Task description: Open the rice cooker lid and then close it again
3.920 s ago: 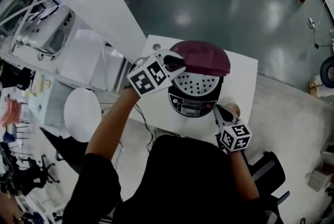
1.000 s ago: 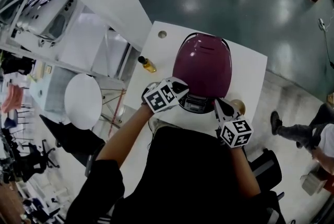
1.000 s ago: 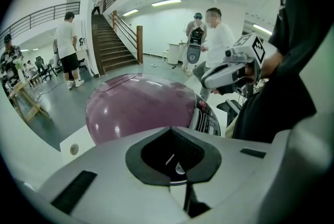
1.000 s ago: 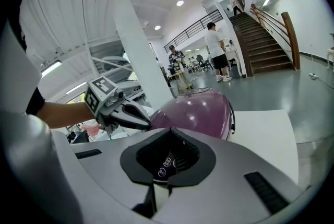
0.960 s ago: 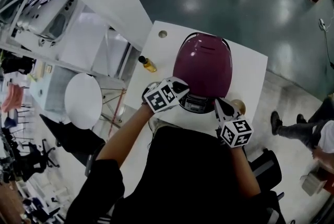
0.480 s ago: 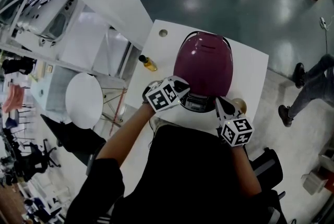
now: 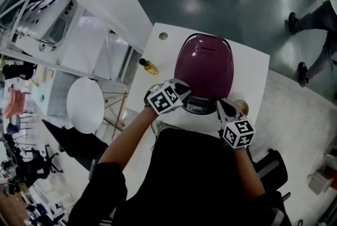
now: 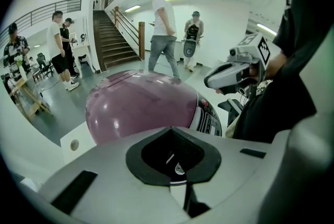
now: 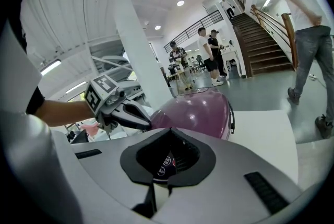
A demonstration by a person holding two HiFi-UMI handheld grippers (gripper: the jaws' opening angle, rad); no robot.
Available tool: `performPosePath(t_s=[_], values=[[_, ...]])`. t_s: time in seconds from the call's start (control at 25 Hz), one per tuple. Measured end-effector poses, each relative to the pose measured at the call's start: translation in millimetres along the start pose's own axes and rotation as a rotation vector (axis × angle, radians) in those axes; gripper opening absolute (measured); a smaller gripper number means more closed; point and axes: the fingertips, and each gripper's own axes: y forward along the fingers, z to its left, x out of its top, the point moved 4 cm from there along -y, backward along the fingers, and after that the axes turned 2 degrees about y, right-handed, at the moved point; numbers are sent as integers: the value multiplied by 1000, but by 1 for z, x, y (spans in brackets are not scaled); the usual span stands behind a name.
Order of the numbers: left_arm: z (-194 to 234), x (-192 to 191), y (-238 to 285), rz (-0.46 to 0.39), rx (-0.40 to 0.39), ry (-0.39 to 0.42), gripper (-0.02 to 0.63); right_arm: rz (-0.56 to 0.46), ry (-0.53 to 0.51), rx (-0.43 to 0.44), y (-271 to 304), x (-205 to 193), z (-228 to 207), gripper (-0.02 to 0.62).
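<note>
Left gripper [image 7: 182,98] is keeping its jaws pressed together on nothing, and the right gripper [image 7: 221,106] is doing the same. Both are flanking the control panel [image 7: 196,107] just ahead of their tips, likely resting there because the maroon lid [image 7: 204,66] is lying shut. Contact is unclear. The rice cooker [image 7: 185,105] is sitting on the white tabletop [image 7: 250,75], between and beyond the jaws. Its dome is facing up, and its long axis is running from the panel away toward the hinge.
</note>
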Motion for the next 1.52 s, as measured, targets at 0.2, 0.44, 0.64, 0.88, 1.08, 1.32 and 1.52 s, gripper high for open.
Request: performPosePath(t_s=[0.2,0.44,0.64,0.88,1.08,1.32,1.52], values=[[2,2,2,2,-23,-41,3,-14,1,-2,-3,2,-2,0],[1,2,2,20,-3,-17,3,-8,4,-6,-4,-2,-3,0],[-2,5,6,65,37,65,3,-7,6,-4,-4,-4,-2,0],[-5,5,5,119,64,105,3,-9,4,8,-3,-3,5,0],[-5,4,5,76,65,92,3,-16,2,1,-11,-4,3,0],[-11,-5,-2,21,129,106,3,-45,49,-24,-19,-7,-4,0],[-29,-7,-29,-107,205,32,3,-66,49,-38,-29,-5,-10,0]])
